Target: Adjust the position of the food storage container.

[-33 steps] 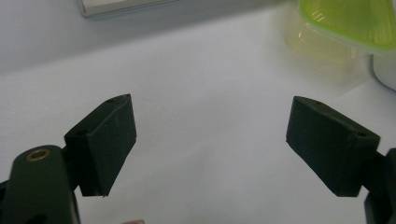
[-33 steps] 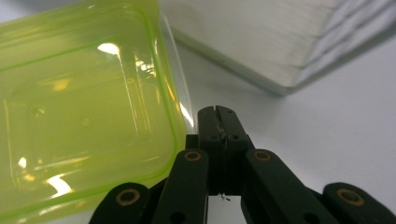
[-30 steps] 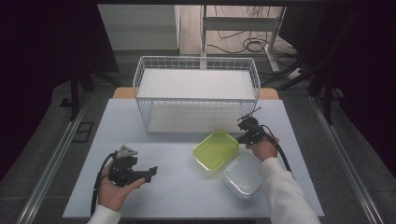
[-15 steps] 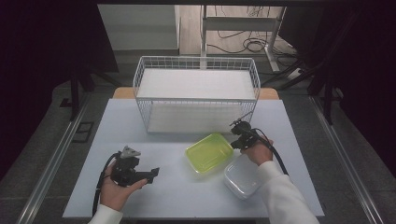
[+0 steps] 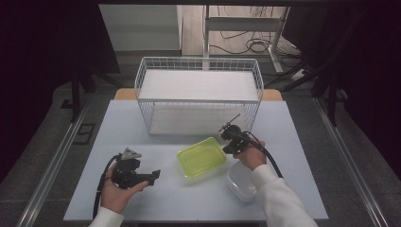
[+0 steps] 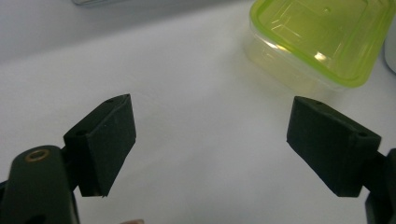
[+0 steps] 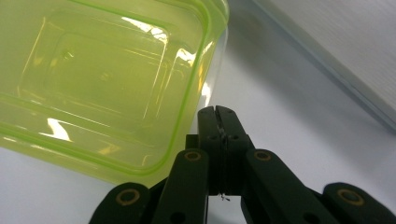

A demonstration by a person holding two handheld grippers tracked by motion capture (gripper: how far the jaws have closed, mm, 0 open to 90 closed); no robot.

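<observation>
Left gripper held low over the table at its near left, jaws spread wide with nothing between them — released, pads apart over bare white surface. Ahead of those jaws and off to their right, the green-lidded container, lid on, resting flat near the table's middle; seen again in the left gripper view past the right pad, well clear of it. Farther back, beyond the container, a white wire basket standing across the far part of the table.

Right of the container, the right gripper clenched on nothing, jaws pressed flat together in the right gripper view, tips just beside the container's clear side wall under the green rim — whether touching could not be told. Behind that gripper, nearer the person and partly under the white sleeve, a clear lidless tub on the table.
</observation>
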